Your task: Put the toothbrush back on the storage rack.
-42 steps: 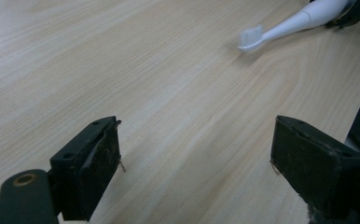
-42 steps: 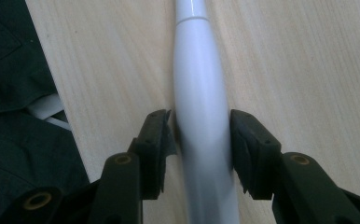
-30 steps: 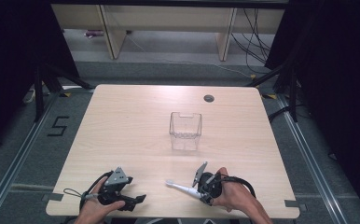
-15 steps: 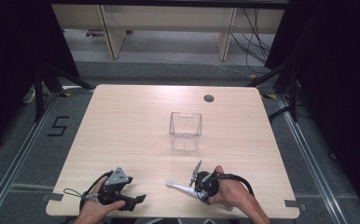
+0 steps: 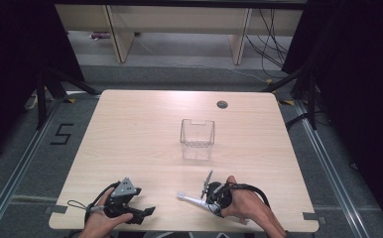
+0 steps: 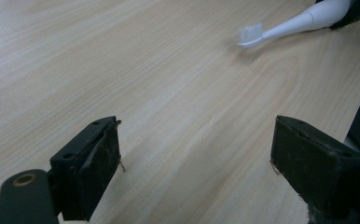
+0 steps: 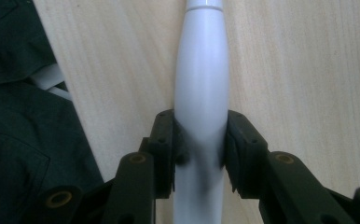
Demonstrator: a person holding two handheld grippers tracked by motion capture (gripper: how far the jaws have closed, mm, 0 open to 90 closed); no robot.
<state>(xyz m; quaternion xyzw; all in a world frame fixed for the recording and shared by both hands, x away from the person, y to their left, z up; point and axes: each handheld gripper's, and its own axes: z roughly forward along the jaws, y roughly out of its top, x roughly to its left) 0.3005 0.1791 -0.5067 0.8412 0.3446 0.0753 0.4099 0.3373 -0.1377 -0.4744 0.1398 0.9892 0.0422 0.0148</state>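
A pale wooden surface [image 5: 145,144] is seen from above, with a person's two hands entering from the near edge, each holding a claw. The right claw [image 7: 200,140] is clamped on the thick white handle of an electric toothbrush [image 7: 201,88]; in the right gripper view both black pads are pressed against the handle's sides. Compared with a second earlier, almost nothing has shifted: the hands sit in the same places near the front edge, and the right claw's jaws have barely tightened. The grip can therefore be judged as settled rather than still forming.

The toothbrush [image 5: 193,200] lies low over the surface near the front edge, its bristled head [image 6: 250,35] pointing toward the left claw [image 5: 145,212]. The left claw is held wide open, with nothing between its jaws, resting just above the wood.

A clear plastic container [image 5: 197,139] stands upright in the middle of the surface, well apart from both hands. It is probably the destination, so the lift and carry are not yet begun.
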